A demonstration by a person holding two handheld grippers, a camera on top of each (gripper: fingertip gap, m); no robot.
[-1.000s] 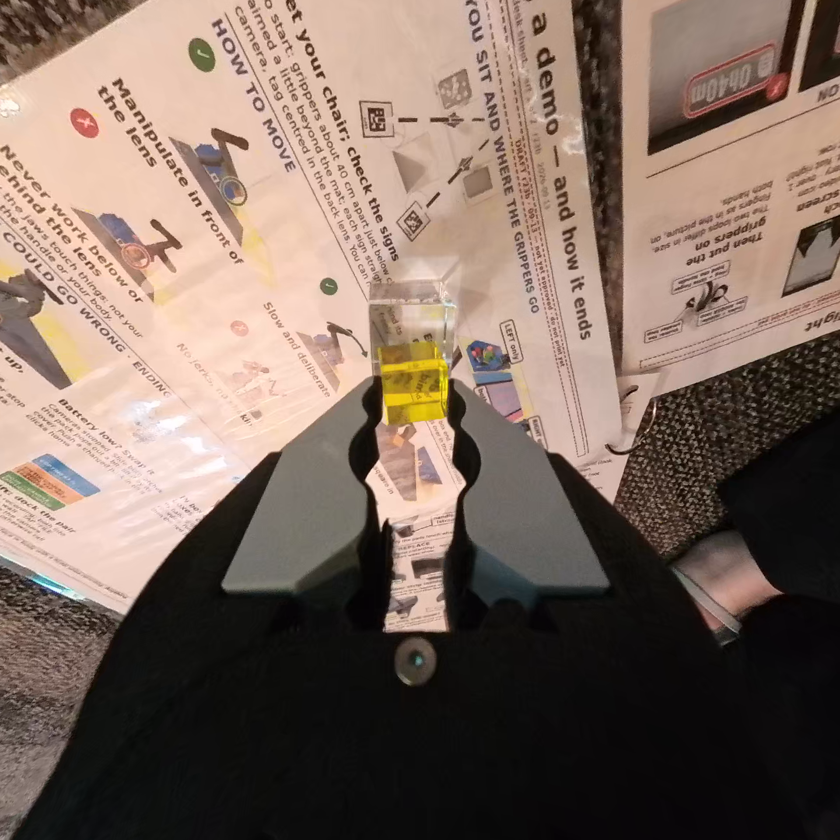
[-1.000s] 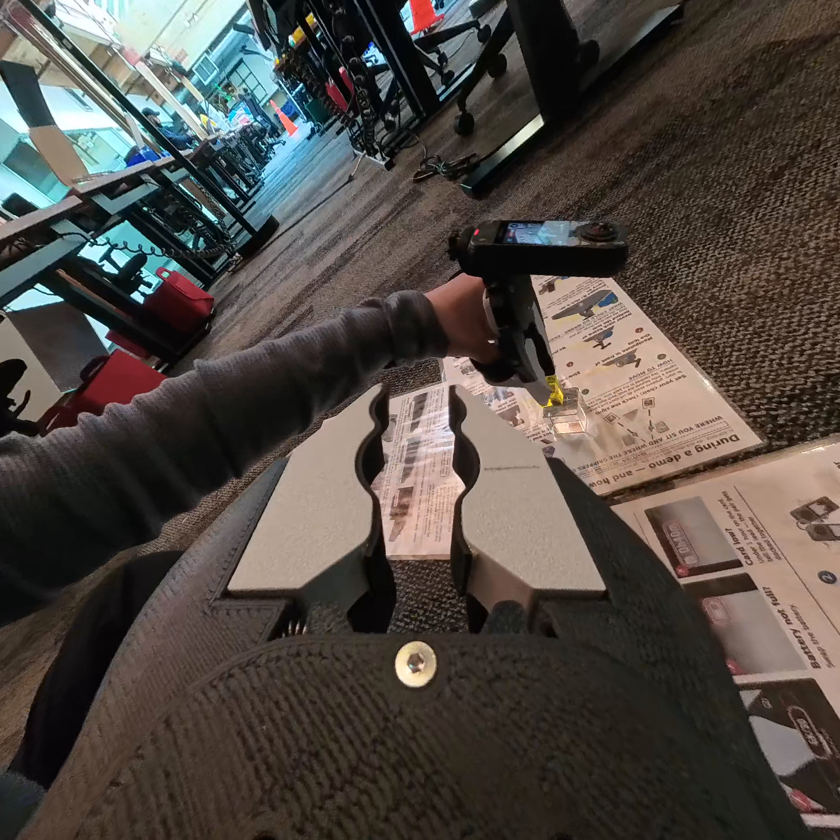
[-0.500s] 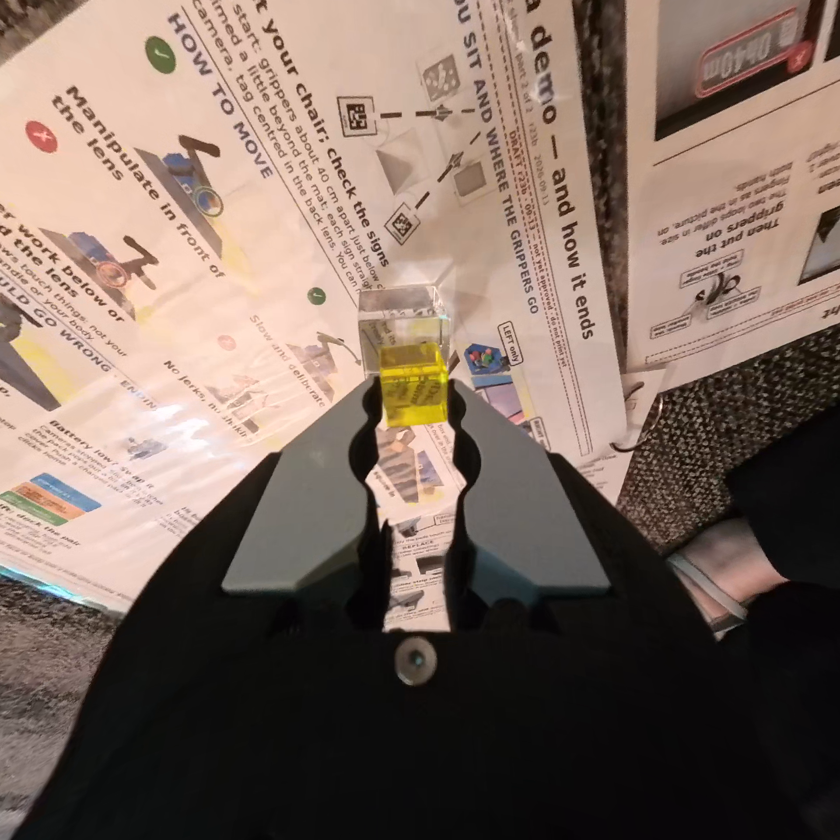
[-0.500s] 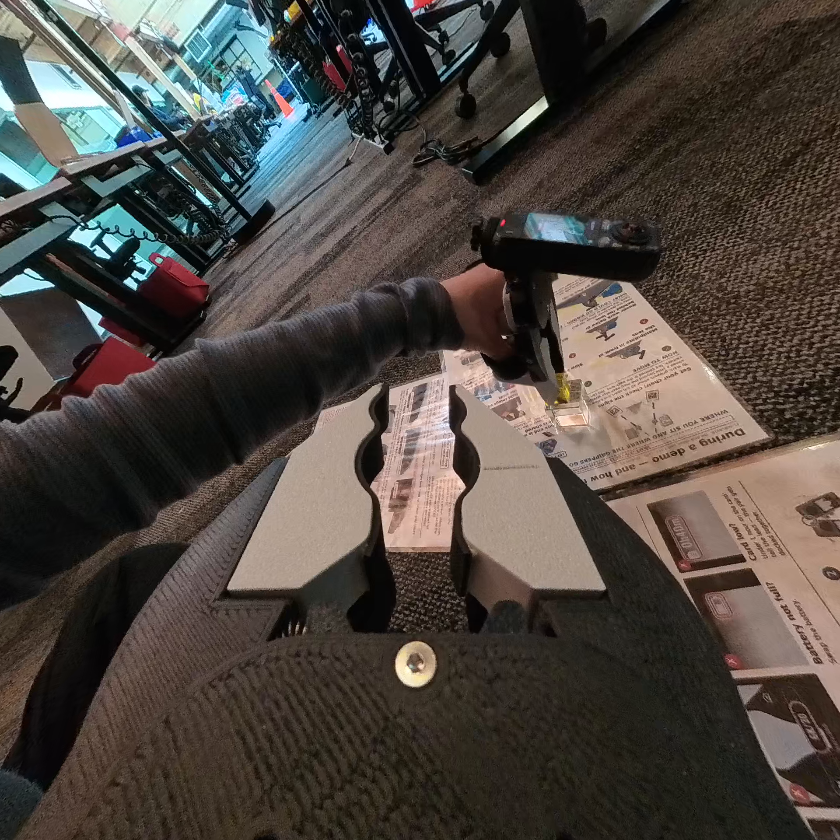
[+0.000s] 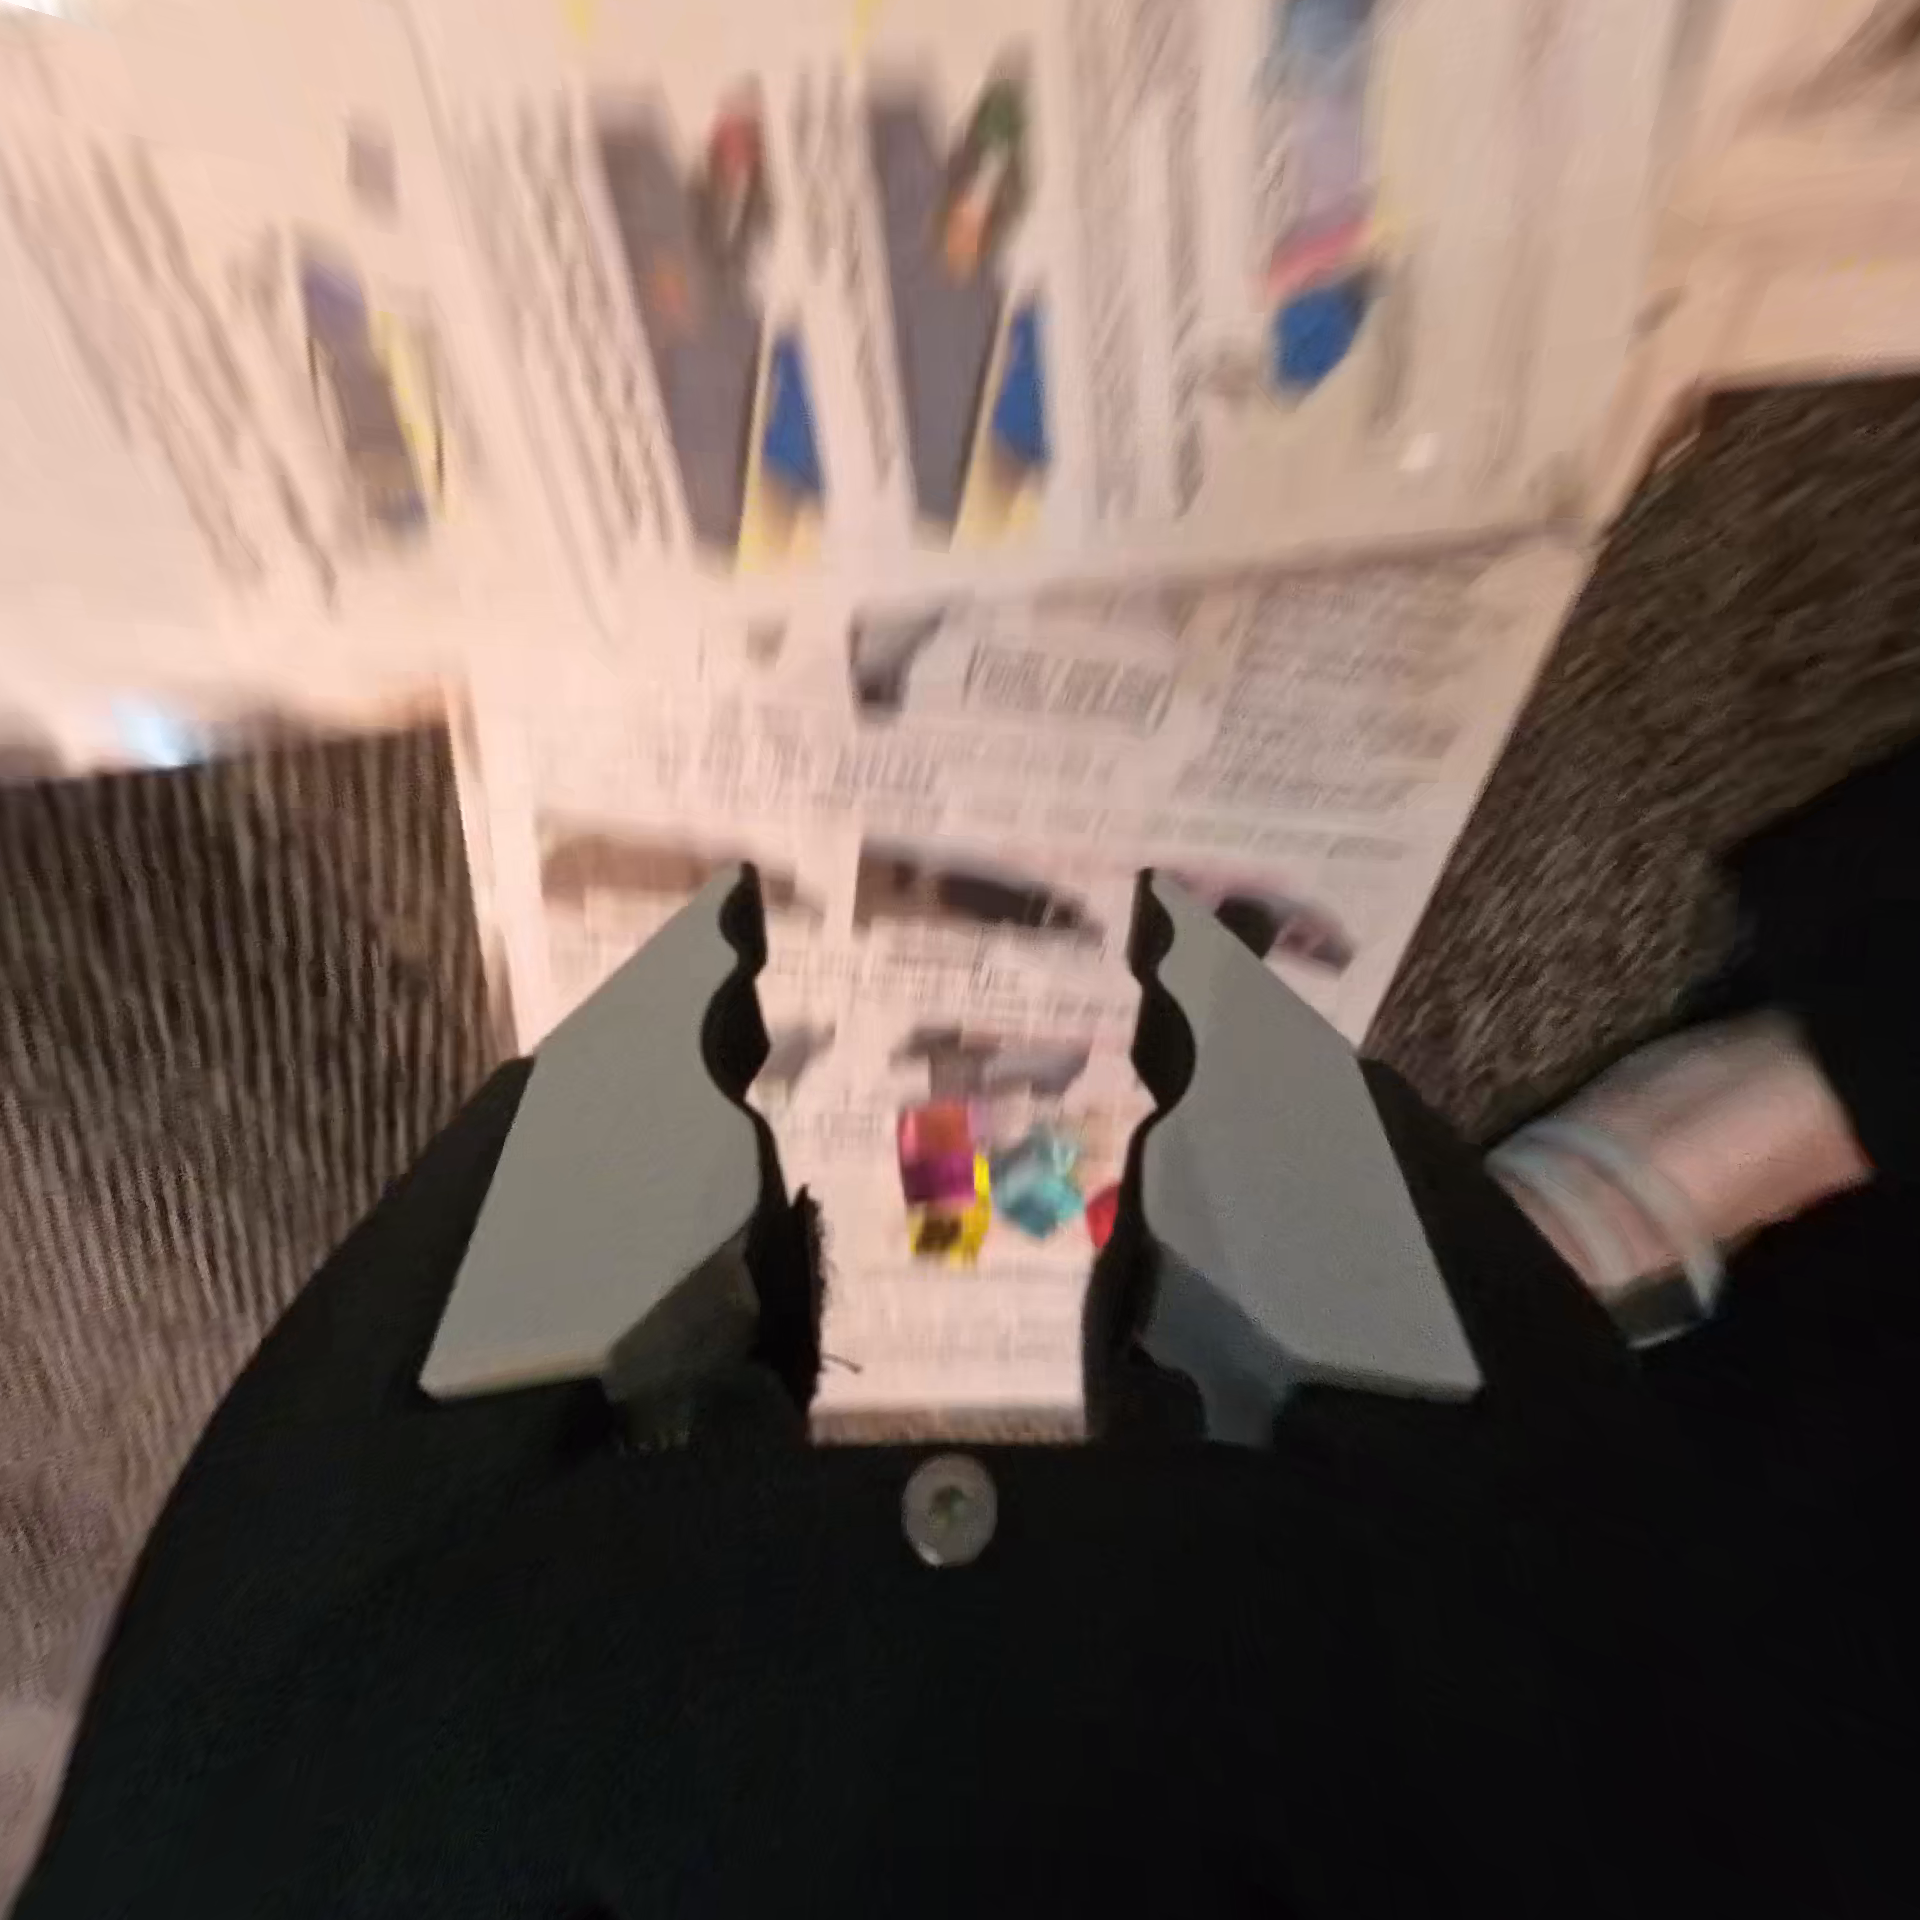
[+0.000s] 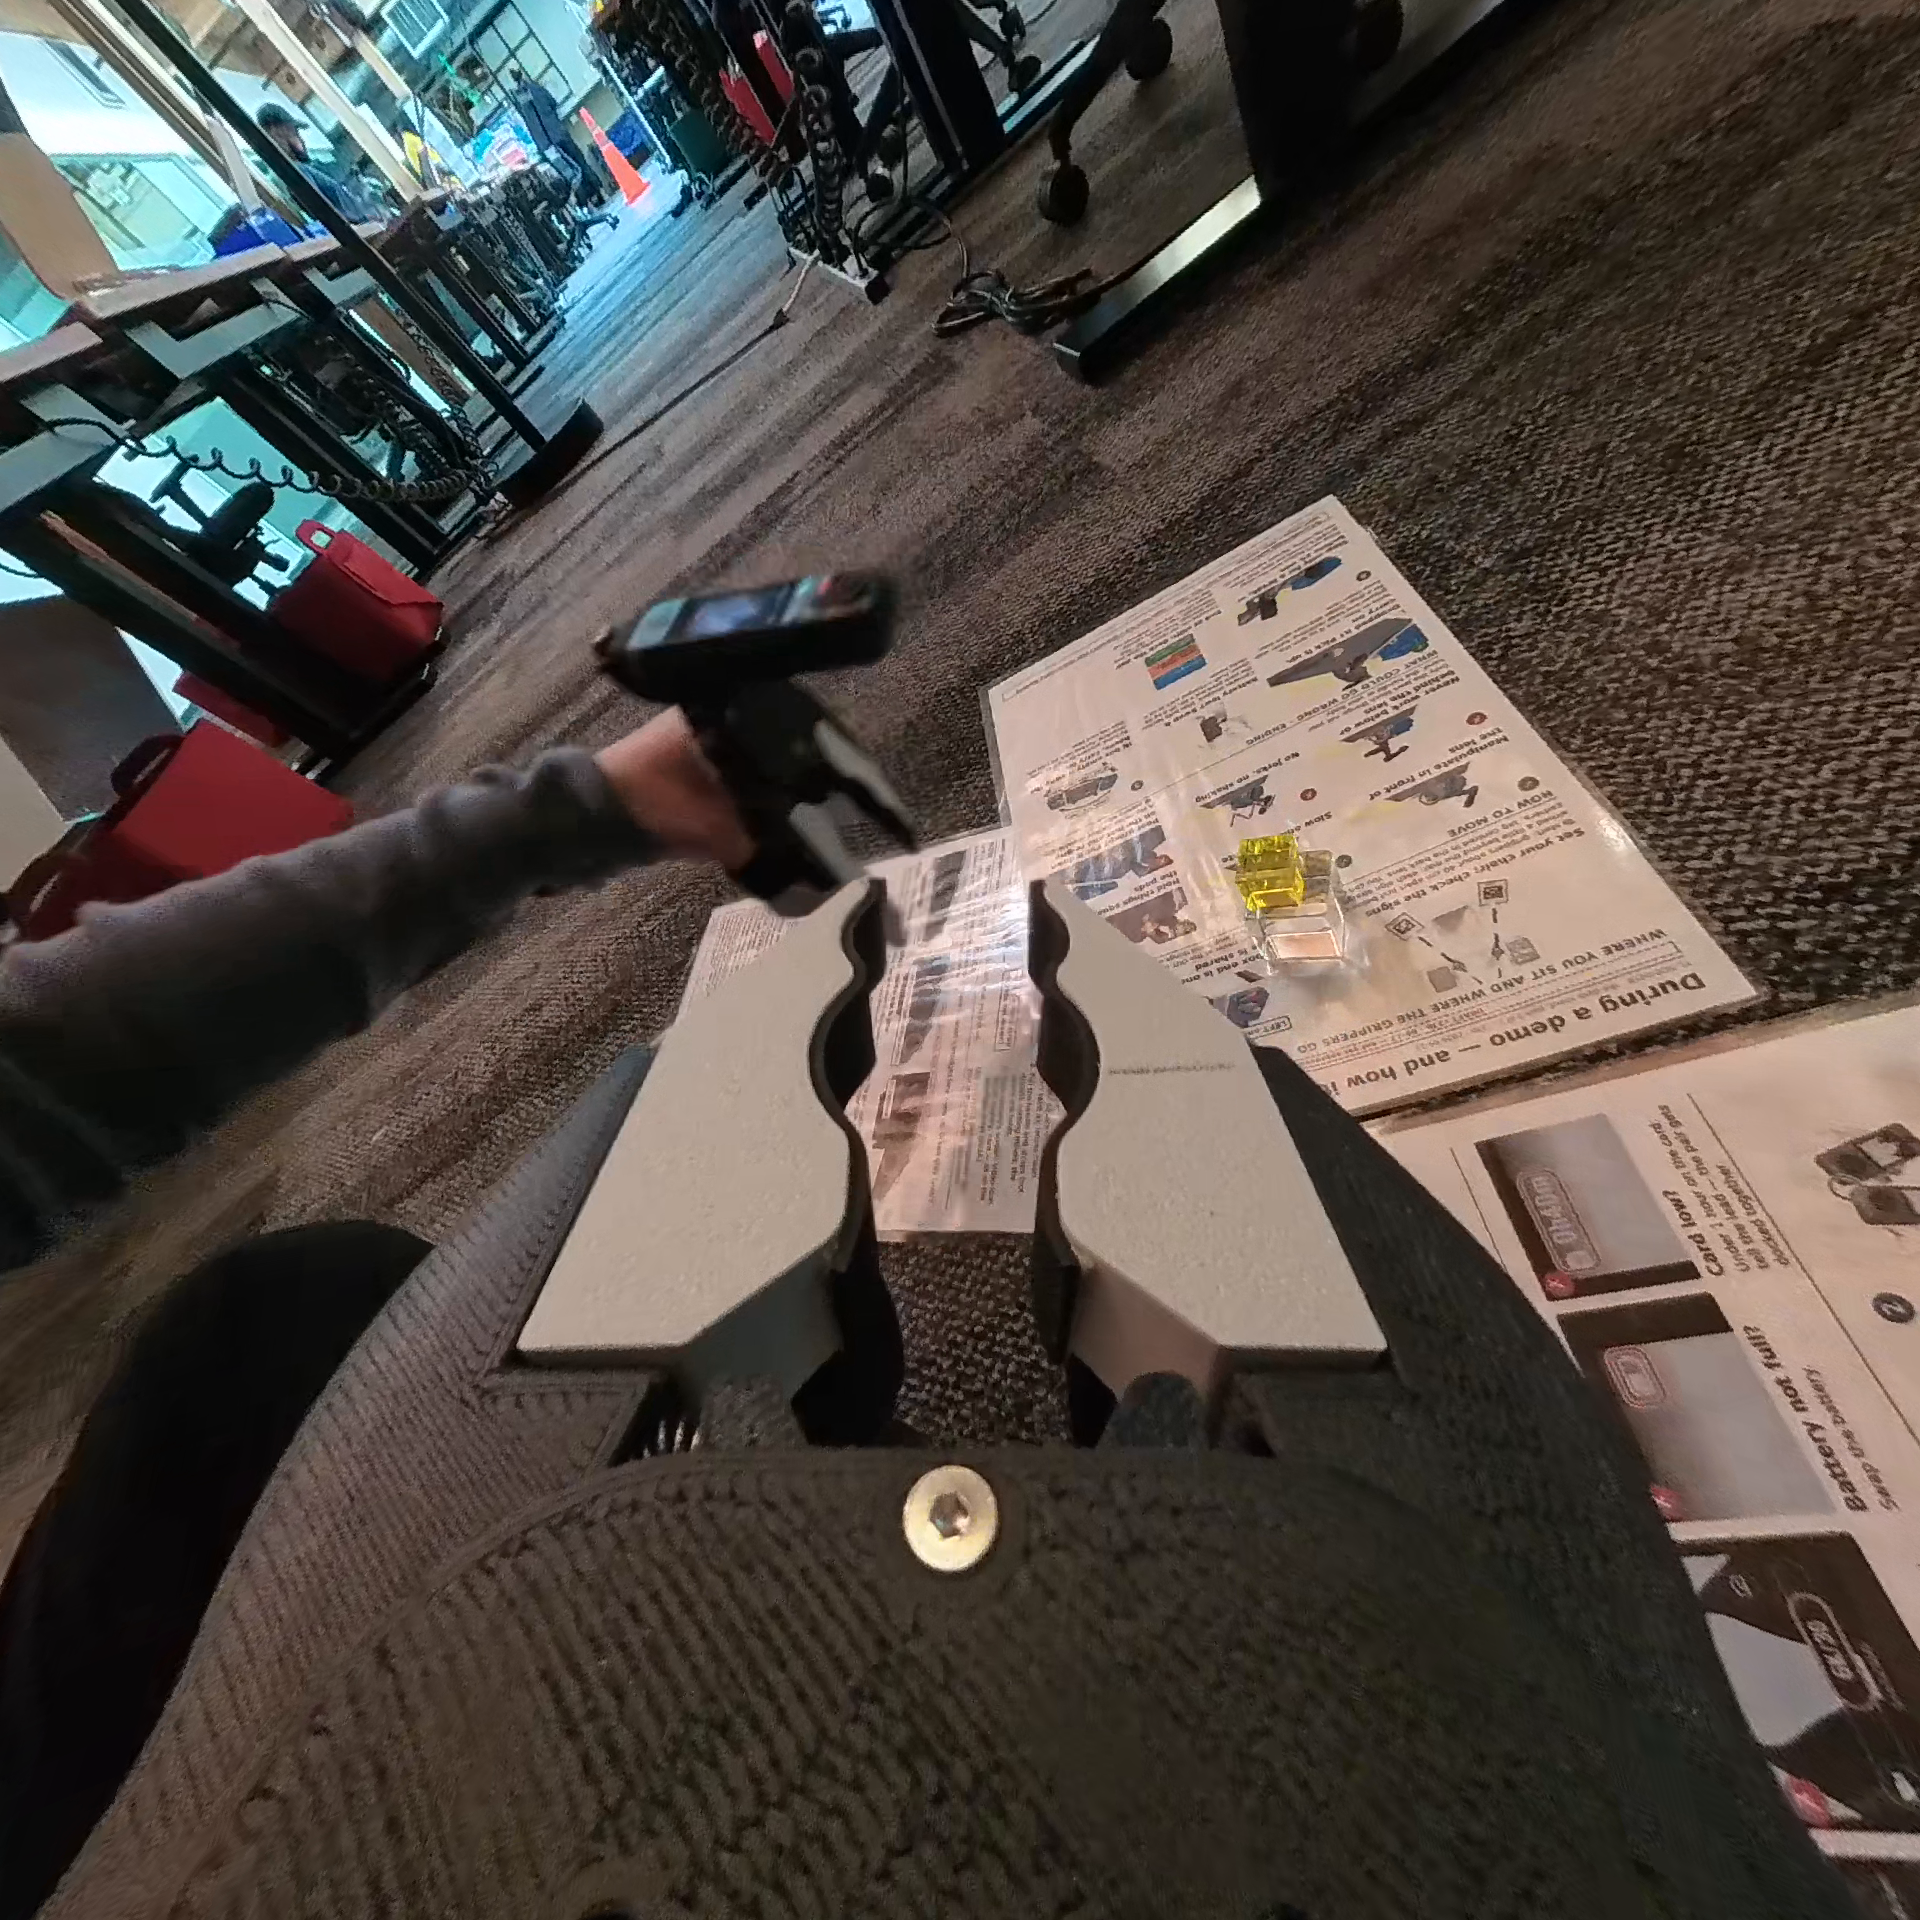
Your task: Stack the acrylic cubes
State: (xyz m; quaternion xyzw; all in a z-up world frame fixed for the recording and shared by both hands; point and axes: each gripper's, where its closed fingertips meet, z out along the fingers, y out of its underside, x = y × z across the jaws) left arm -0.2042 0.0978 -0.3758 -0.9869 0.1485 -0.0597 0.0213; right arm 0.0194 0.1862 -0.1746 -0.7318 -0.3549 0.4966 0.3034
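Right wrist view, yellow cube (image 6: 1270, 871), printed sheets (image 6: 1351, 748)

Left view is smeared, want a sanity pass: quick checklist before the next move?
1. Left gripper fingers apart, nothing between them: ok.
2. Yellow cube resting on the clear cube, free of both grippers: ok.
3. Stack sits on the laminated sheet, not the carpet: ok.
4. Right gripper holds nothing, fingers part open over a second sheet: ok.
5. Left wrist view sharp enough to aim: not ok, motion blur.
6. Small coloured cubes low in the left wrist view, count and colours: cannot tell exactly.
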